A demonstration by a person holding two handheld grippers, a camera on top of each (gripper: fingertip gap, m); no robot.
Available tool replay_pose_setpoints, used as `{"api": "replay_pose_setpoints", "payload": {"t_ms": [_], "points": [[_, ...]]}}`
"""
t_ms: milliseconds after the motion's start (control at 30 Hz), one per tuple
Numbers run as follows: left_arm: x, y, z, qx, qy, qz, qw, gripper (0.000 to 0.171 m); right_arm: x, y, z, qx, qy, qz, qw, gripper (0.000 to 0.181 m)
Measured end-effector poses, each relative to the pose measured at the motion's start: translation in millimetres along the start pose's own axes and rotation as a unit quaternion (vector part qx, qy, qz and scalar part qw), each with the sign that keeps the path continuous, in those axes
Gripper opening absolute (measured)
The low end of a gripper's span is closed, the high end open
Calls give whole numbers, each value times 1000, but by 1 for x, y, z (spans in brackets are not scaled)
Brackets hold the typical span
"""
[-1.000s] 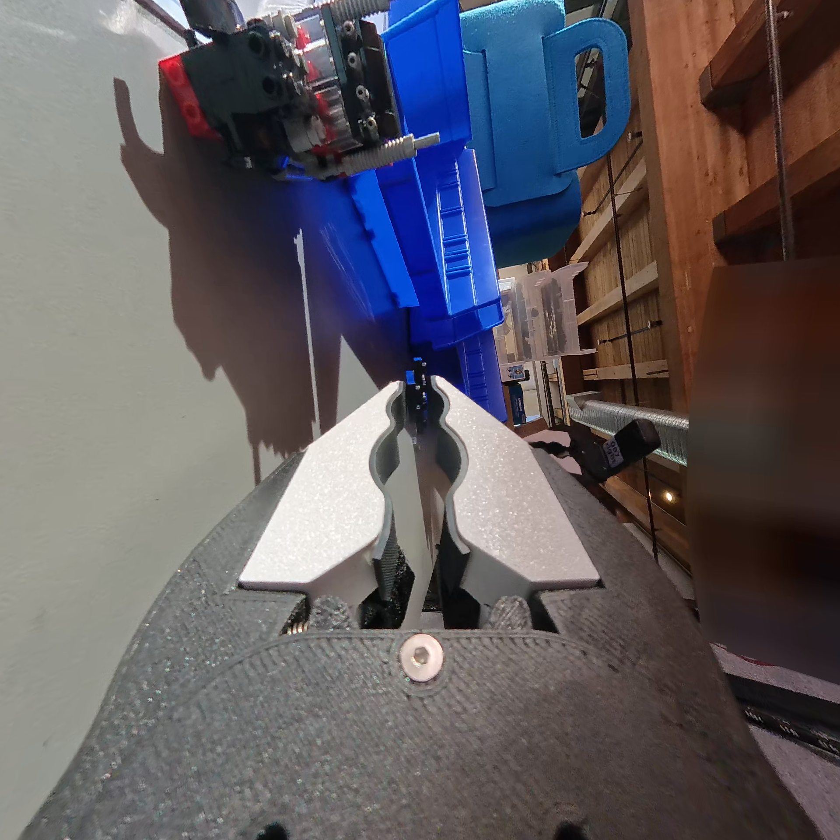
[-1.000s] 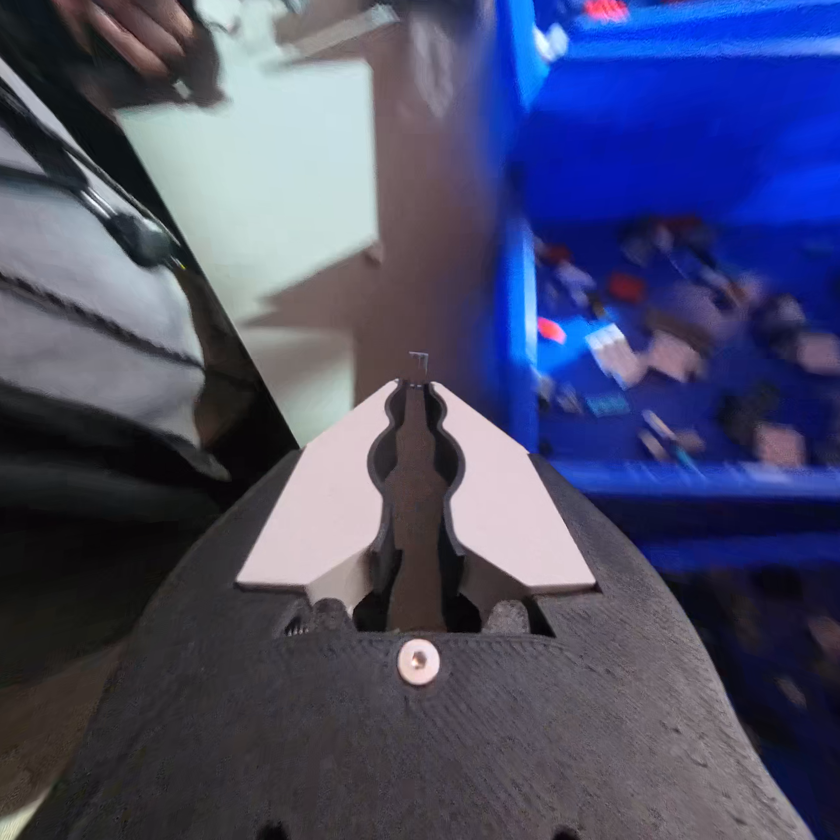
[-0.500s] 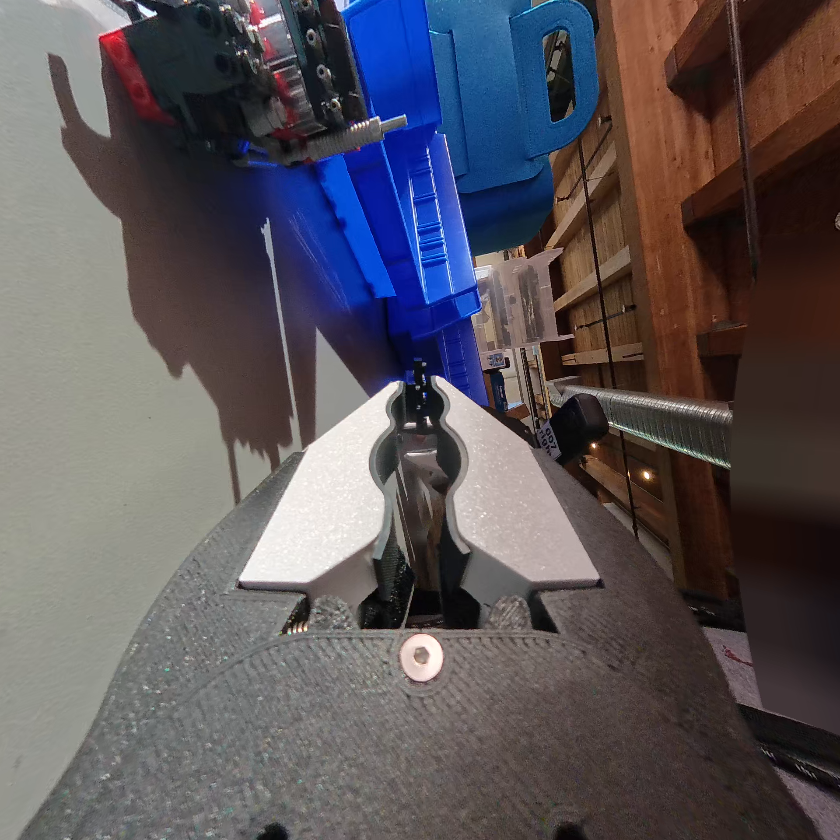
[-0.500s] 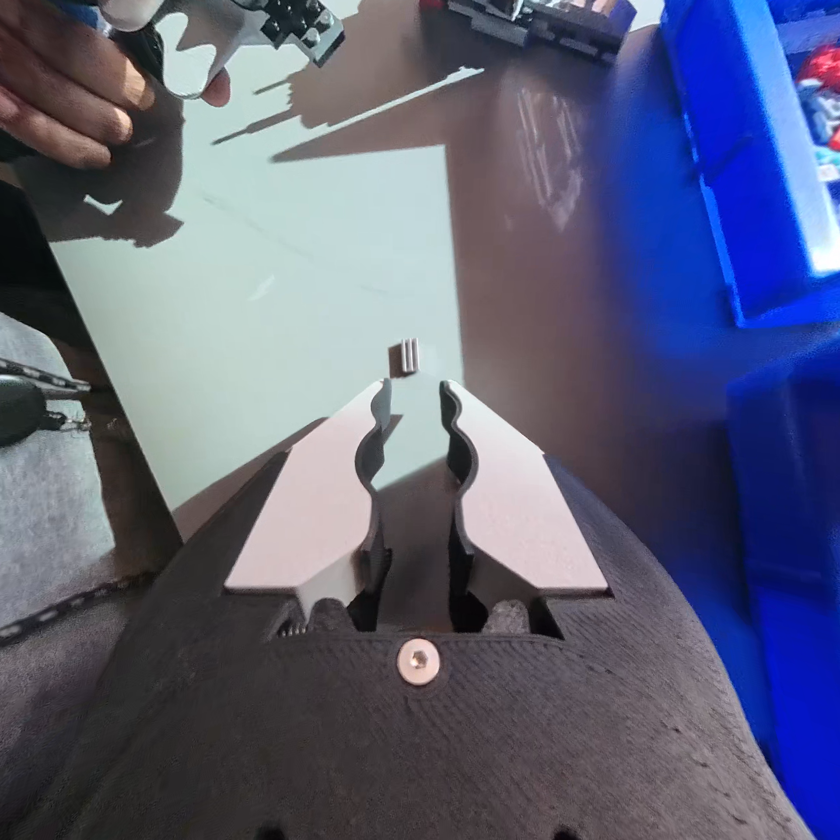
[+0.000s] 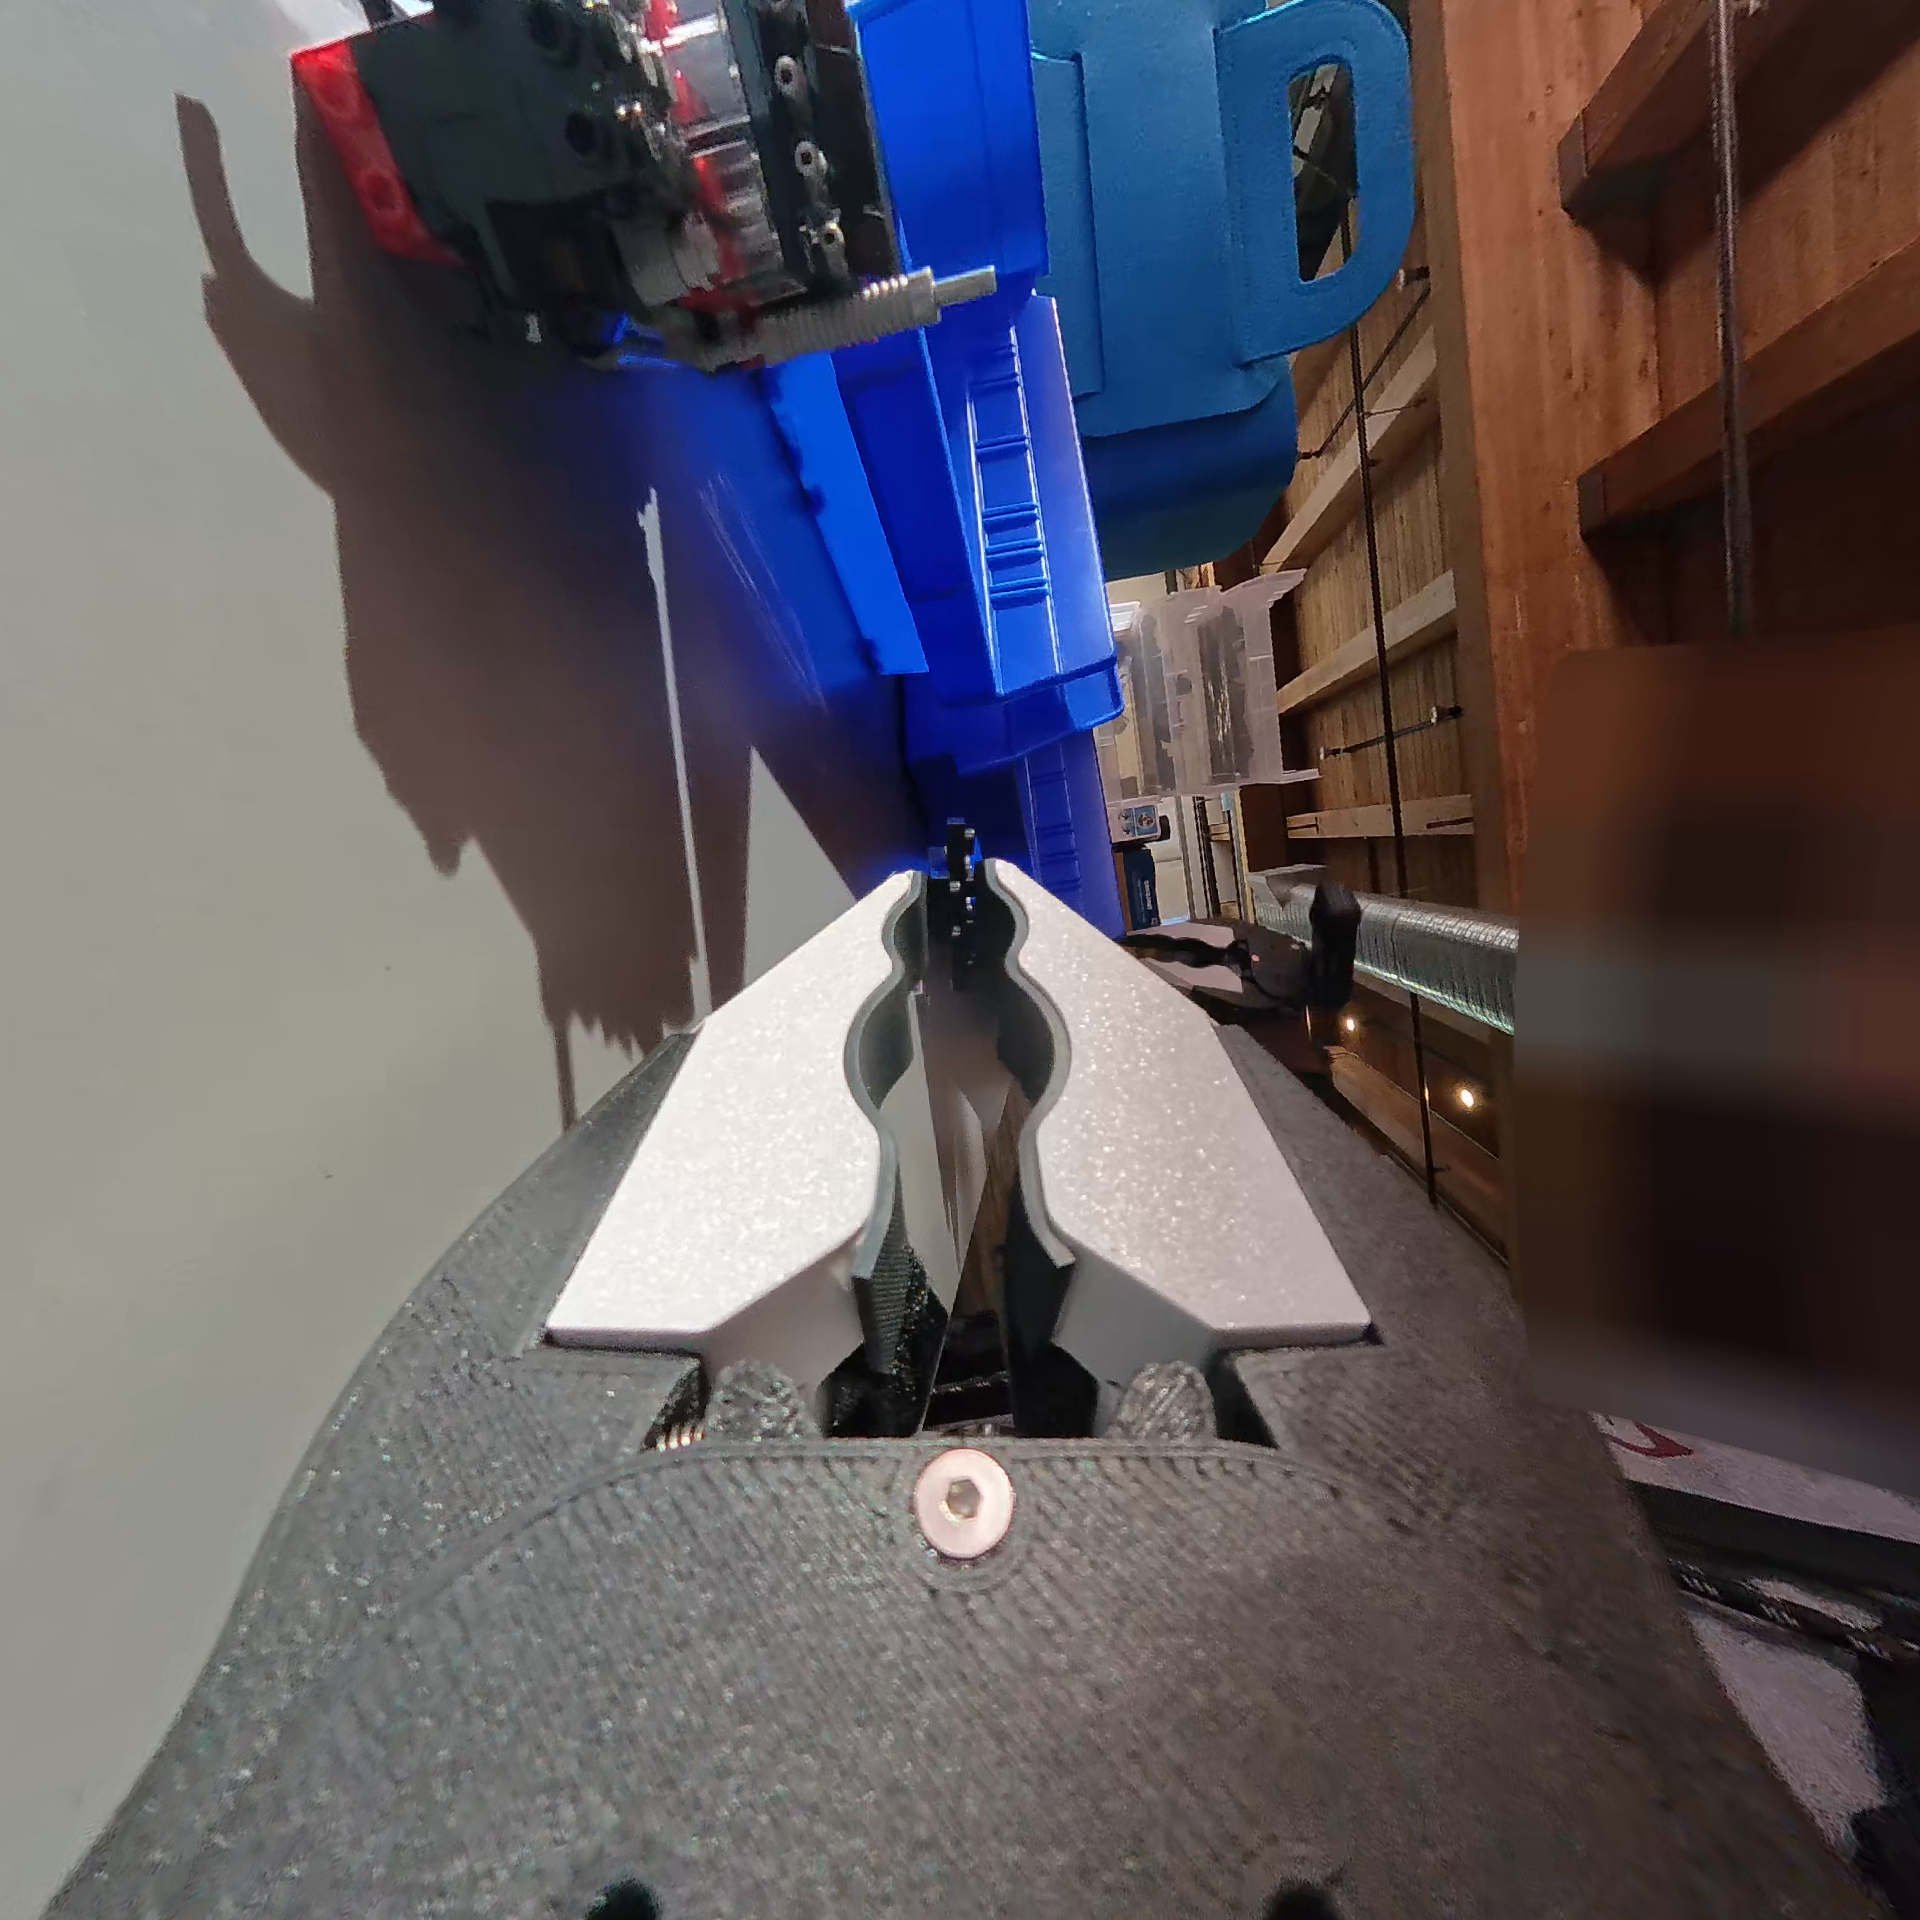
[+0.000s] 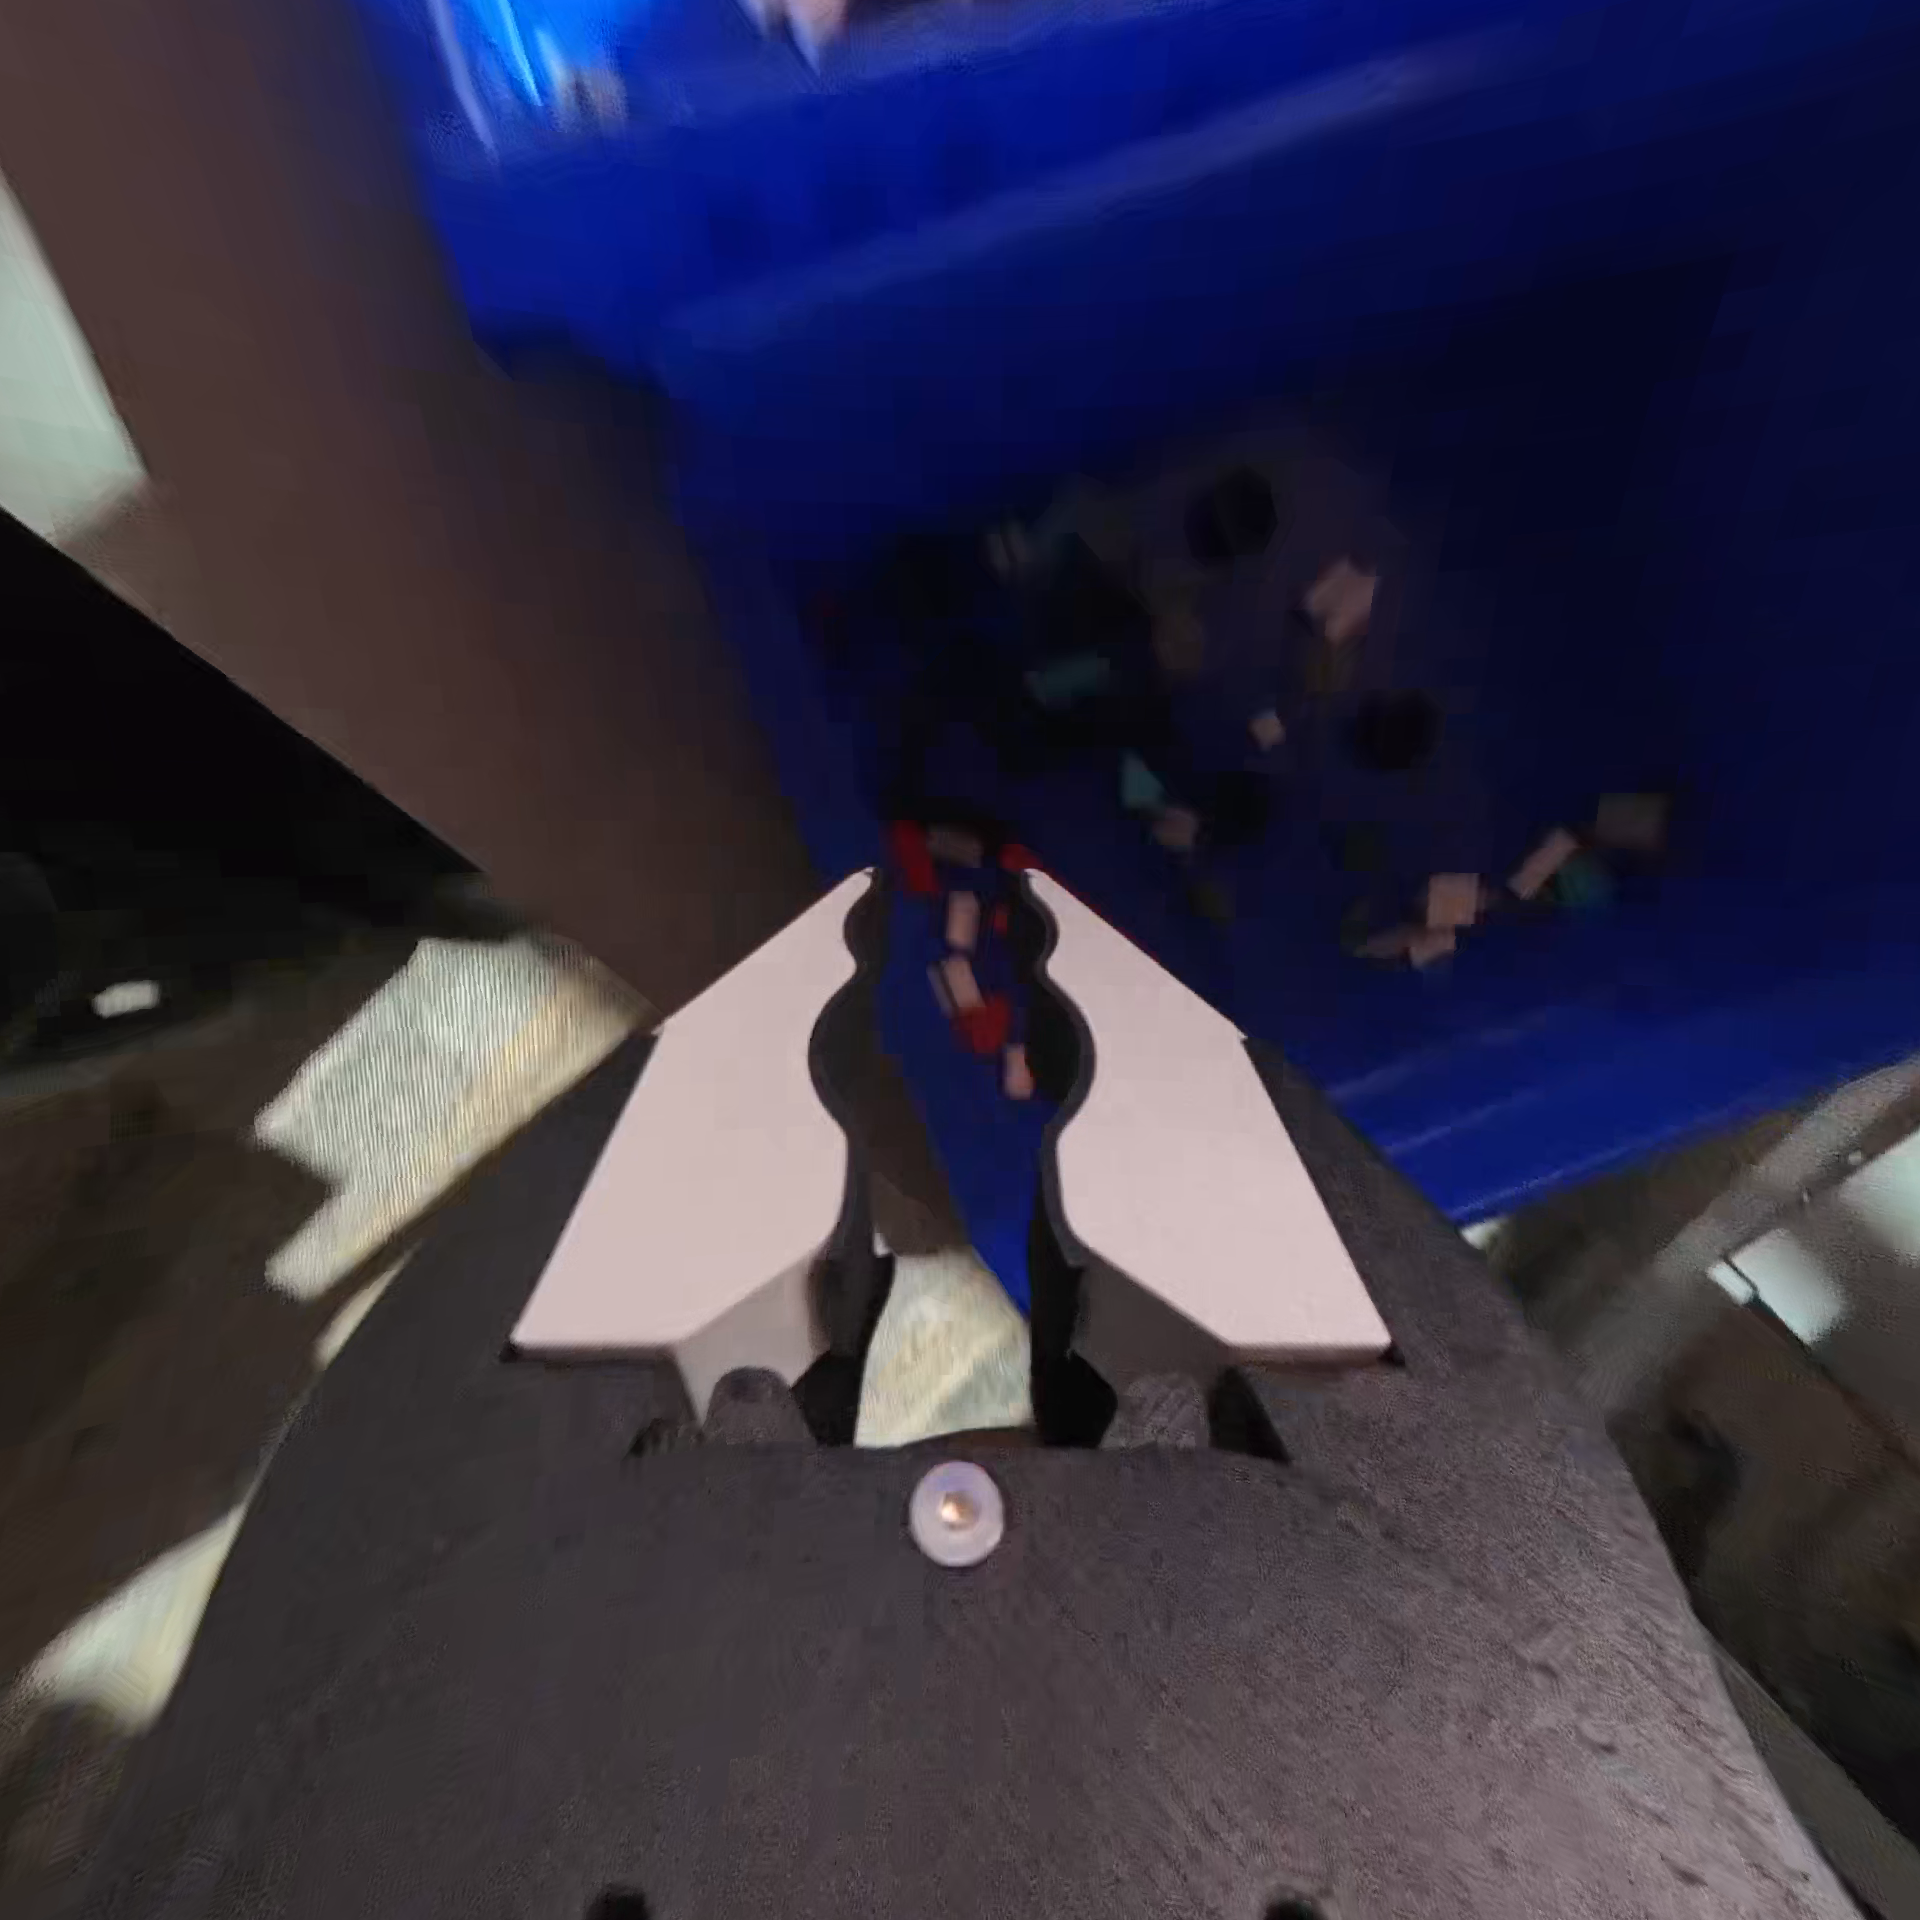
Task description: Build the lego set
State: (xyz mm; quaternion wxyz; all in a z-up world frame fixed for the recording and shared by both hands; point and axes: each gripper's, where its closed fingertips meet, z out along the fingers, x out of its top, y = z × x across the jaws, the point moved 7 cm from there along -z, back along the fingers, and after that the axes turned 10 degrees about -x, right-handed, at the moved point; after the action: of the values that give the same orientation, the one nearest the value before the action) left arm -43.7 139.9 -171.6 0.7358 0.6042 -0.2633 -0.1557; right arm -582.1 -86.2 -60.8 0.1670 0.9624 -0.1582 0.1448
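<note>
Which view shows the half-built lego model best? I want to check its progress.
The left wrist view: the lego model sits sharp at upper left on the table, black and grey with red bricks, beside the blue bins. The right wrist view is motion-blurred and shows only a blue bin of loose pieces, no model.

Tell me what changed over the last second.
The right gripper set a small grey piece on the table, let go, and swung back over the blue bin of loose pieces, open. The left gripper stayed shut on its small black piece, near the lego model.
</note>
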Motion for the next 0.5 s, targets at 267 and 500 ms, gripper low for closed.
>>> {"api": "replay_pose_setpoints", "payload": {"t_ms": [267, 500], "points": [[2, -8, 2, 59, 7, 8, 998, 9, -13, 4, 77, 142, -92, -176, 970, 17], [2, -12, 3, 96, 10, 13, 995, 9, -16, 3, 95, 205, -109, -206, 951, 12]]}}
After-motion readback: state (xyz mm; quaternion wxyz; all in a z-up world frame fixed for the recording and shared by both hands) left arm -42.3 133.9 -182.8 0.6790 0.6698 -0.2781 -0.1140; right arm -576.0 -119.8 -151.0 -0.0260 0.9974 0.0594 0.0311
